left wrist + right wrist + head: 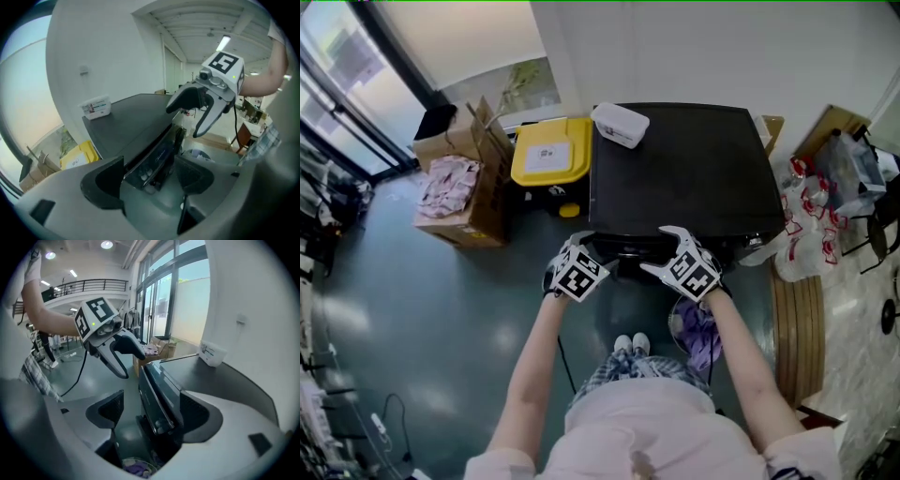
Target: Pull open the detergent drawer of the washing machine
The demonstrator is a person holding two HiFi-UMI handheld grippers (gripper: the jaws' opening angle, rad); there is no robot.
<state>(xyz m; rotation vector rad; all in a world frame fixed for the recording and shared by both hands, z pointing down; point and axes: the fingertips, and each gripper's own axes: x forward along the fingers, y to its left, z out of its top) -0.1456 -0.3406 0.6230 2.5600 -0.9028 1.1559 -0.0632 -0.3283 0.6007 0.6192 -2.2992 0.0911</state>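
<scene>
Left tongs (150, 183) and right tongs (150, 416) are both spread wide, nothing in them. The detergent drawer (623, 249) looks to sit mid-frame at the washing machine (675, 169) front edge, between them. I'd pinch its front and pull straight back, level.

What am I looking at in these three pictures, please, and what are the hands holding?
There is no robot here: a person holds a two-jaw gripper in each hand, each carrying a marker cube. The head view looks down from the person's head at the left gripper and right gripper, both by the front edge of a black washing machine. A white box lies on its top, and a yellow bin stands beside it. The other two pictures come from cameras riding on each gripper. In both, the jaws stand apart with the machine's front panel between them, gripping nothing.
</scene>
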